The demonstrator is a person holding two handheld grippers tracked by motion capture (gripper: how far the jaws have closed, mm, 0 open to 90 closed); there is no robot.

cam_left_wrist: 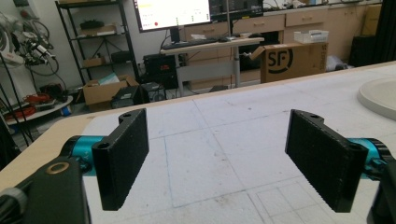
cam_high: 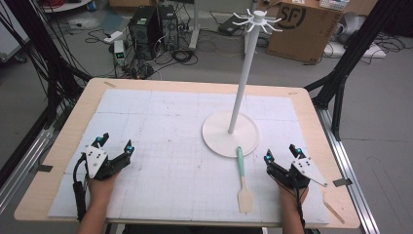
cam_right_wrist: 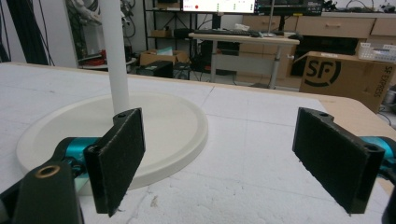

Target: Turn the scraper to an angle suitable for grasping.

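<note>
Two grippers rest low in the high view with nothing in hand: the left gripper at lower left, jaws spread wide over bare white foam, and the right gripper at lower right, jaws likewise spread and empty. Between them, just left of the right gripper, lies the spatula, flat on the mat; its mint-green handle points up the frame and its tip reaches the rim of the stand's round base, while its pale, squarish blade points toward the bottom edge. The white stand rises upper centre, its crown of hooks bare. Judged from this layout, the work stands at its opening step, before any grasp; the next move probably calls for the right gripper to shift left and close across the slim handle.
</note>
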